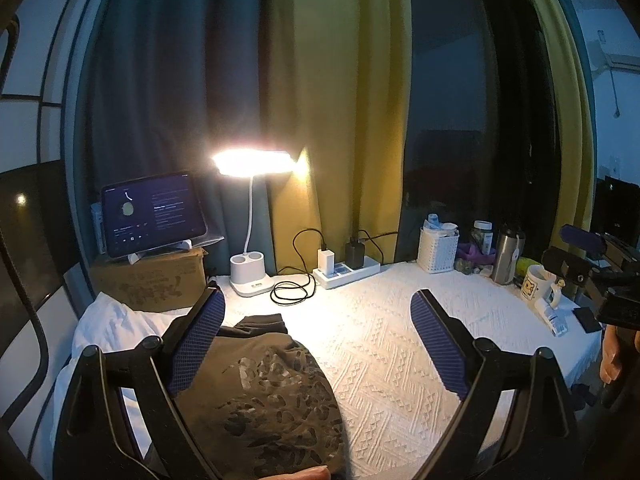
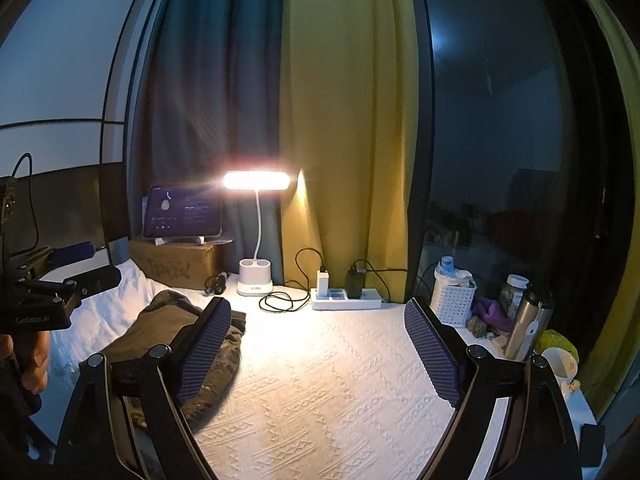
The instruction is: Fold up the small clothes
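Shirt (image 1: 264, 396) bunched on table (image 1: 380, 344), left side, long axis running away toward lamp (image 1: 252, 164); left claw (image 1: 316, 344) right over it, nearer; right claw (image 2: 318, 352) offset right; both wide open, empty.

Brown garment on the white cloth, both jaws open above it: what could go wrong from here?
1. The brown garment lies bunched at the left edge of the white tablecloth; a pinch may catch the cloth too.
2. The black cable coils just behind it and could snag.
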Demonstrator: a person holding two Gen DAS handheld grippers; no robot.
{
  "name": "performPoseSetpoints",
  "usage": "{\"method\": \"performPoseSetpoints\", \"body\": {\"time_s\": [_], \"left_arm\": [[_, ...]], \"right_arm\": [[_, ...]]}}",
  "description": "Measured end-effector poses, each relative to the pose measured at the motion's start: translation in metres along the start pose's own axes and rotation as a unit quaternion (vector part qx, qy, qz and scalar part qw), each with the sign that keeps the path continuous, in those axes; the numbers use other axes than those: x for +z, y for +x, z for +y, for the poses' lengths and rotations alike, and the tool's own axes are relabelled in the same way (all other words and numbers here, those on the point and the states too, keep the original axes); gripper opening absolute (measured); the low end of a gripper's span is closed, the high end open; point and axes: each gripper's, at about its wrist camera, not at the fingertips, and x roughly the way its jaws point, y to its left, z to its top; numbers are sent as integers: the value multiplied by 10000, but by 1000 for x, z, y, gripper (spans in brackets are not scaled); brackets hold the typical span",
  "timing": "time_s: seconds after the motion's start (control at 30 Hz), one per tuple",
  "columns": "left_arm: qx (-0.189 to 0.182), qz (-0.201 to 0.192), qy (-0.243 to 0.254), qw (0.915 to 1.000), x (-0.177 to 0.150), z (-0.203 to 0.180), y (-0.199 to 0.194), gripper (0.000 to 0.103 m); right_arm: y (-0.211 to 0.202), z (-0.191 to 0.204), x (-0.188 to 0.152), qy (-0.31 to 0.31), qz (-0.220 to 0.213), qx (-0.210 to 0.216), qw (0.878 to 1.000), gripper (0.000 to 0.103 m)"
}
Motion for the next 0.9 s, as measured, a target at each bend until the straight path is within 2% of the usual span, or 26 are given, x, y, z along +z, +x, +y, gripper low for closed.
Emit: {"method": "performPoseSetpoints", "body": {"time_s": [0.9], "left_arm": [[21,30,-5,10000,-3,-1,0,94]], "right_arm": [[6,1,-4,-22,82,36,10000,90]]}}
